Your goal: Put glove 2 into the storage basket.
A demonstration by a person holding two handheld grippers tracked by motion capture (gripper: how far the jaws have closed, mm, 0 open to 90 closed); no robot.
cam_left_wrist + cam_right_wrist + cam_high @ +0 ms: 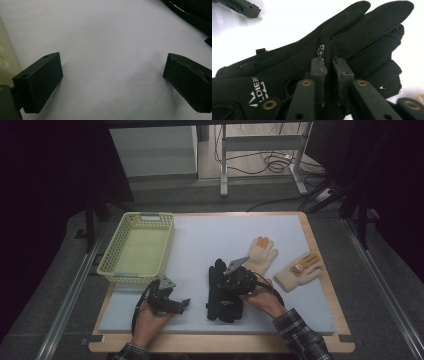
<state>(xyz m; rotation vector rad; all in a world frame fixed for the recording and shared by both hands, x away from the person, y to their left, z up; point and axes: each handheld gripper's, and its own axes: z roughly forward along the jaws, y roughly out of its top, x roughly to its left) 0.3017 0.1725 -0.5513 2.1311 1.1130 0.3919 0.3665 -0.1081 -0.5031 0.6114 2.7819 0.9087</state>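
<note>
A pale grey foam mat (pixel 210 245) covers most of the wooden-edged table (pixel 327 285), and everything rests on it. At its far left corner stands a pale yellow perforated plastic basket (pixel 116 265), upright. Two cream knitted gloves with orange fingertips lie flat toward the right — one (pixel 261 254) near the middle, the other (pixel 299 270) just beside it further right, the two apart.

The pair of black fabric gloves (pixel 219 292) lies in the near middle of the mat, stacked lengthwise with the fingers pointing away from the person. In the right gripper view the black gloves lie on their side with white lettering near the cuff.

The person's right hand (pixel 264 297), in a plaid sleeve, comes in from the lower right with the wrist bent inward, and it brings the right gripper (pixel 332 66) down onto the black gloves. Its jaws stand pressed almost together, pinching a fold of the upper glove's fabric near the base of the fingers.

The left hand (pixel 147 317) rests low on the mat below the basket, holding the left gripper (pixel 186 303) roughly level and aimed toward the black gloves. In the left gripper view the jaws are spread wide over bare mat — nothing sits between them.
</note>
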